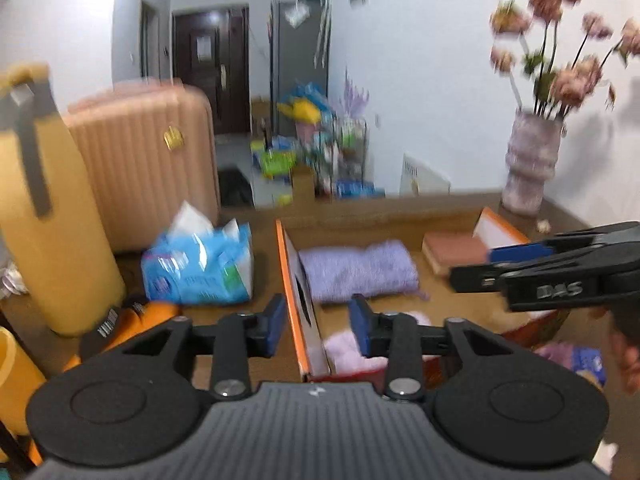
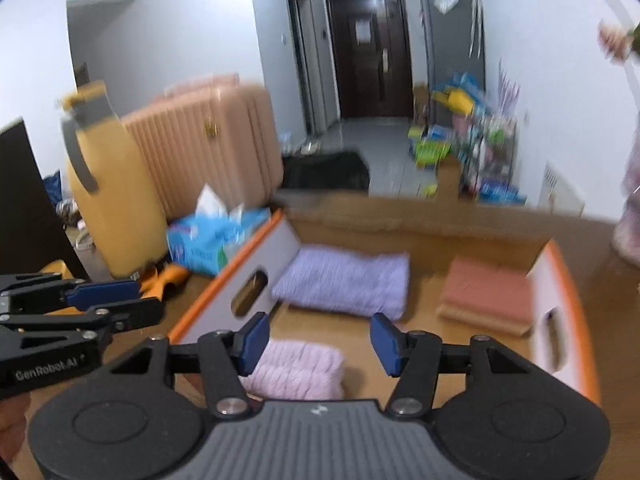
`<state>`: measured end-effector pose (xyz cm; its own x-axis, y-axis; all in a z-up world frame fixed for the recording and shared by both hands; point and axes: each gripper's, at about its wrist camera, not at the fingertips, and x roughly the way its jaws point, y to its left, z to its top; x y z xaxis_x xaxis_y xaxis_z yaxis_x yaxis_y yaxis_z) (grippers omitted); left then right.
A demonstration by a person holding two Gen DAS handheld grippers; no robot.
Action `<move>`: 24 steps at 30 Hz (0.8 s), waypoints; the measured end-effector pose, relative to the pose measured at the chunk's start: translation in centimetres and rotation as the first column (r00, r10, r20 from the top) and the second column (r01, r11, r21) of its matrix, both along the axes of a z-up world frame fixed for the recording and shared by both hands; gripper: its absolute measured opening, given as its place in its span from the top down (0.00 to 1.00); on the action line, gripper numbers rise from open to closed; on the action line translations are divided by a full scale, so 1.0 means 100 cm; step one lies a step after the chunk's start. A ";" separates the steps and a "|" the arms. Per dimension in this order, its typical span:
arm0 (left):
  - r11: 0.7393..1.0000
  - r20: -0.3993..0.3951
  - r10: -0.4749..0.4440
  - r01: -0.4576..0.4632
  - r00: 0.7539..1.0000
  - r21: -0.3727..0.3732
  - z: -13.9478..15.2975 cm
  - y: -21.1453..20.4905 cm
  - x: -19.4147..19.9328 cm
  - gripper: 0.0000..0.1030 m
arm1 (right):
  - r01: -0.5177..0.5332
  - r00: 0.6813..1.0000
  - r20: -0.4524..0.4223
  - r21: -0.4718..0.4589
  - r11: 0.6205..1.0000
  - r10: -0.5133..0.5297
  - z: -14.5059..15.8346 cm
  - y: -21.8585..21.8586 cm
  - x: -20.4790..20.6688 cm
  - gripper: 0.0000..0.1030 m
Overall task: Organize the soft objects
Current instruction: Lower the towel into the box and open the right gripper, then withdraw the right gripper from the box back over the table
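Both tongs, left (image 1: 318, 326) and right (image 2: 318, 344), gape apart, empty, above the box (image 2: 256, 256).

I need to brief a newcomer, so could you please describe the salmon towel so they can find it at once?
Look in the orange-rimmed box on the table. The salmon towel lies folded in its far right corner, by the white end wall. Its neighbours, the purple towel and pink towel, are fluffier.

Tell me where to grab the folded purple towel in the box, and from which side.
Grip the purple towel across its near long edge, coming from above and the front: it lies flat, and the box wall crowds its left end. The right gripper is open.
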<state>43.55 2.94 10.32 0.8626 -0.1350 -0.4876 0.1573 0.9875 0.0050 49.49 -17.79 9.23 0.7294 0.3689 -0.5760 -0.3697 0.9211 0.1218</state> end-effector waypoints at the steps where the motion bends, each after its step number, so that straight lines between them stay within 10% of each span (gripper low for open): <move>1: 1.000 0.039 0.009 -0.009 0.999 0.005 0.008 0.000 -0.009 0.47 | 0.013 0.999 0.030 -0.007 1.000 -0.012 0.012 -0.007 -0.010 0.41; 13: 0.998 0.330 0.057 -0.045 0.942 -0.043 0.037 -0.006 -0.112 0.08 | 0.191 0.872 0.456 0.015 0.982 -0.177 0.063 -0.086 -0.146 0.19; 24: 0.999 0.358 0.047 -0.039 0.932 -0.028 0.039 -0.012 -0.151 0.07 | 0.230 0.835 0.493 0.091 0.969 -0.245 0.060 -0.107 -0.191 0.15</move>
